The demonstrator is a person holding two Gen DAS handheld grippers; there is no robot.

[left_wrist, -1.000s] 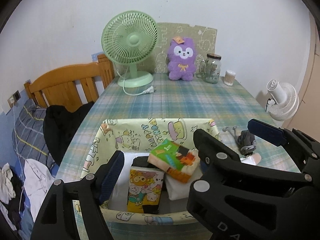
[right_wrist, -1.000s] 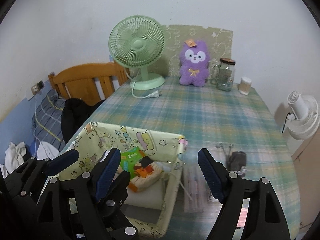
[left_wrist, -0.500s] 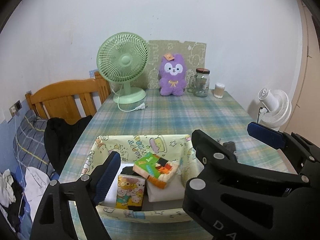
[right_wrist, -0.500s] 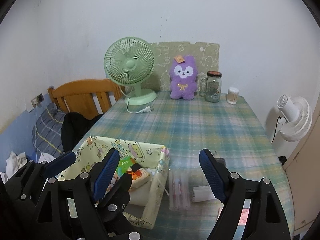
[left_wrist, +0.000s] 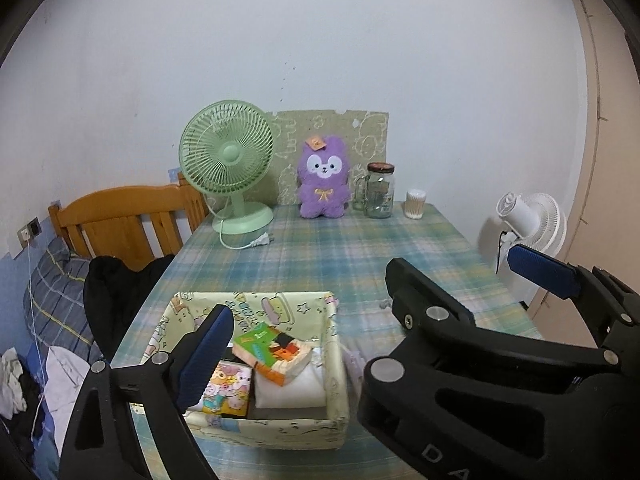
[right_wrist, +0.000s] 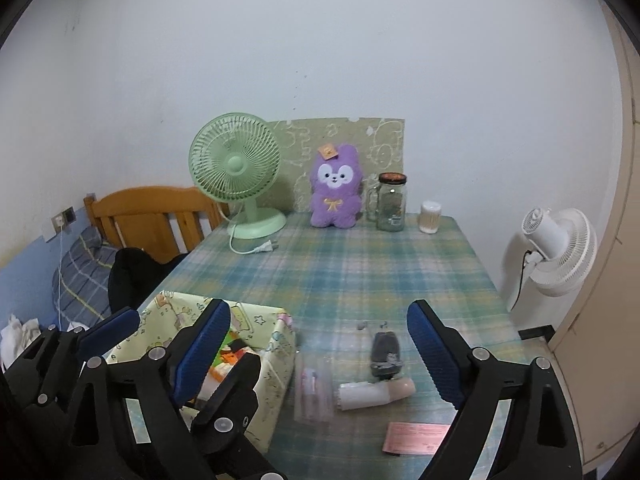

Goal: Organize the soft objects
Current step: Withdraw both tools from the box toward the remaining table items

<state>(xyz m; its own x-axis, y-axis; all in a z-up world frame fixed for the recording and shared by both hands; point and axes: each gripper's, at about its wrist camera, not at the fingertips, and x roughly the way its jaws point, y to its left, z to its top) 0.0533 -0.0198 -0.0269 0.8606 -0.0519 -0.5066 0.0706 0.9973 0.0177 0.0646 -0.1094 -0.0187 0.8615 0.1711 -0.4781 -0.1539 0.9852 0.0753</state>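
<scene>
My tongs are black with blue pads [right_wrist: 200,354]. Under them the tablecloth [left_wrist: 360,264] is plaid in teal, yellow and pale pink. Below my left tongs, the fabric box [left_wrist: 332,360] is pale yellow with cartoon prints. Far ahead stand a mint-green fan [left_wrist: 228,156] and a purple plush [left_wrist: 323,184] with a white face and yellow bow. Off to my right, a white fan [right_wrist: 556,248].

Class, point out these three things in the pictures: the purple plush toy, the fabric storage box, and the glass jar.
purple plush toy [right_wrist: 335,194]: right wrist view, on its belly.
fabric storage box [left_wrist: 335,364]: left wrist view, on its right wall.
glass jar [right_wrist: 391,205]: right wrist view, on its glass body.
</scene>
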